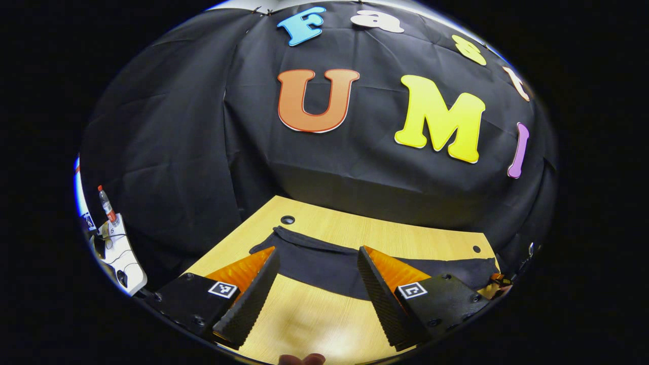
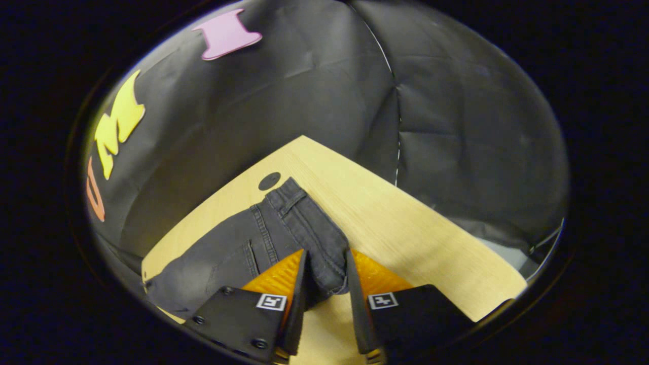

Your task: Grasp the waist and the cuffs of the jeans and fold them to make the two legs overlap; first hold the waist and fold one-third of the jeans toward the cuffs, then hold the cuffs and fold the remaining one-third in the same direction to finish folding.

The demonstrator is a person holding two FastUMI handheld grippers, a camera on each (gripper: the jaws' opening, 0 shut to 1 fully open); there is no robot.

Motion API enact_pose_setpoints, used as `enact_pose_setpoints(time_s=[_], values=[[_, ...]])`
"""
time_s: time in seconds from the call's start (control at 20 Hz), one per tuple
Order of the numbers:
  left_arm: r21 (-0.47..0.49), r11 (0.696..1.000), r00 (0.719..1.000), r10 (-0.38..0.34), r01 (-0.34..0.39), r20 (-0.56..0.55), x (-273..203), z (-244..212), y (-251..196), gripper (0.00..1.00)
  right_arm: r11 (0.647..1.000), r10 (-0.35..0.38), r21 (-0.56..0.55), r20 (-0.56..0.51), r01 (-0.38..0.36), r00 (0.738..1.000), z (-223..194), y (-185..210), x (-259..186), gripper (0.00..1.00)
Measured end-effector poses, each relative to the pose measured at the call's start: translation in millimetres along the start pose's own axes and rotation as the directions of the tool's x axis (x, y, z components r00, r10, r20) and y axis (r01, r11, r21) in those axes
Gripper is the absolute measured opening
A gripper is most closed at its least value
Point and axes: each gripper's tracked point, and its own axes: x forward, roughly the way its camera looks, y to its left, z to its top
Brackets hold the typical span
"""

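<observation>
Wooden table [image 1: 324,324], light grain, round holes [image 1: 287,219] near its far edge. Dark grey jeans [image 2: 263,243] lie flat across the table's far part, waist [image 2: 291,195] beside a hole. Left tongs [image 1: 317,299] spread wide over bare table, short of the jeans (nothing held). Right tongs [image 2: 324,289] narrowly apart, straddling the jeans' near waist edge; grip unclear.

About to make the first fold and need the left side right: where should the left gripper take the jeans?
Probably the near cuff edge of the jeans, approached from the table's front edge. The left gripper is open and the fabric lies flat, so slide one finger under the hem.
</observation>
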Motion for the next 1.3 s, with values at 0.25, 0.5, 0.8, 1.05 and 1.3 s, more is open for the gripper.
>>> enact_pose_setpoints(time_s=[0.25,0.5,0.8,1.05,1.3], values=[[-0.013,1.000,1.000,-0.004,0.004,0.013,0.2,1.3,20.2,0.99,0.993,-0.061,-0.094,0.044,0.065,0.997,18.3,18.4,-25.7,0.04],[-0.032,0.999,0.999,-0.008,0.010,0.040,-1.2,1.7,51.9,0.99,0.977,-0.007,-0.208,0.156,0.039,0.988,49.7,76.5,-95.9,0.04],[-0.043,0.997,0.995,-0.056,0.060,0.086,3.5,2.7,80.7,0.99,0.944,0.119,-0.330,0.274,-0.023,0.954,54.9,225.2,-190.2,0.04],[-0.052,0.991,0.988,-0.115,0.121,0.108,14.8,-2.3,102.3,0.99,0.889,0.237,-0.447,0.268,-0.098,0.934,-8.6,359.7,-212.6,0.04],[-0.119,0.986,0.991,-0.107,0.116,0.079,27.0,-17.3,136.4,0.99,0.811,0.306,-0.561,0.166,-0.165,0.937,-120.2,460.5,-185.1,0.04]])
